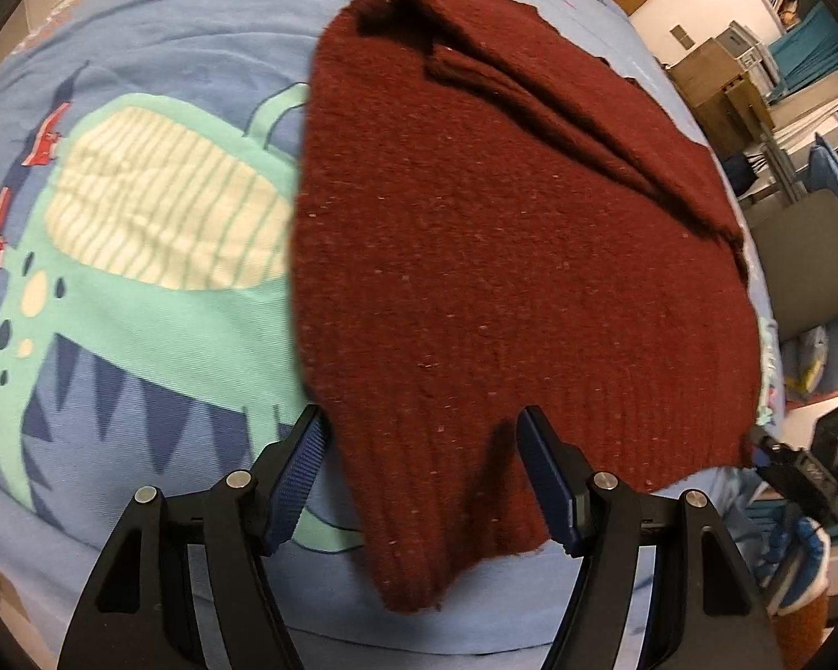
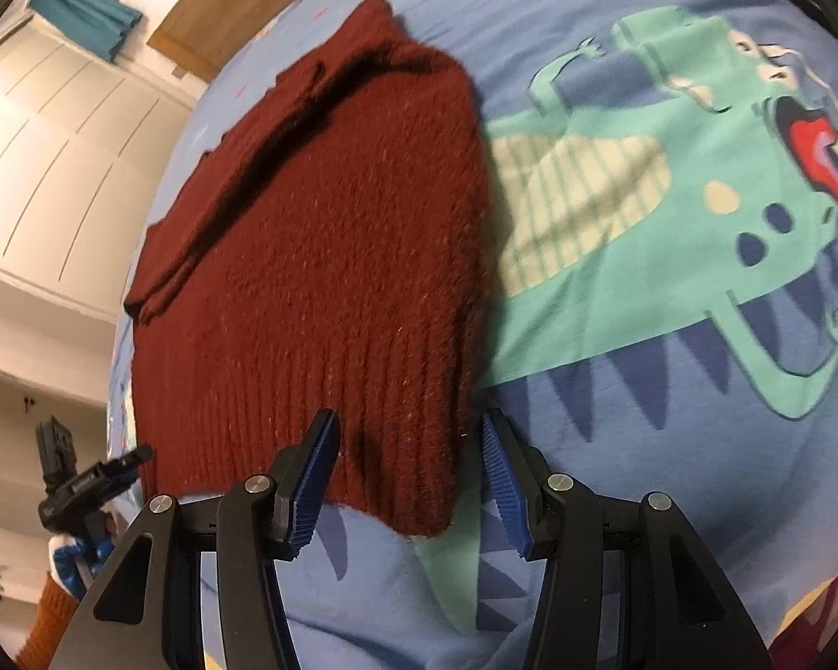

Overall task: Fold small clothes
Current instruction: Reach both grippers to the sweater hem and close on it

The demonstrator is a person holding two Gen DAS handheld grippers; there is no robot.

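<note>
A dark red knitted sweater (image 1: 503, 257) lies flat on a blue bedsheet (image 1: 139, 44) printed with a green dinosaur (image 1: 139, 307). A fold or sleeve lies across its far side. My left gripper (image 1: 422, 435) is open, its blue-padded fingers astride the sweater's near ribbed hem corner. In the right wrist view the sweater (image 2: 318, 257) lies left of centre. My right gripper (image 2: 410, 438) is open, its fingers either side of the other hem corner. Neither gripper holds the cloth. The other gripper (image 2: 78, 480) shows at the left edge.
The bed's edge runs along the right in the left wrist view, with a grey chair (image 1: 804, 262) and boxes (image 1: 720, 84) beyond. White cupboards (image 2: 44, 139) and a wooden headboard (image 2: 206, 17) stand past the bed in the right wrist view.
</note>
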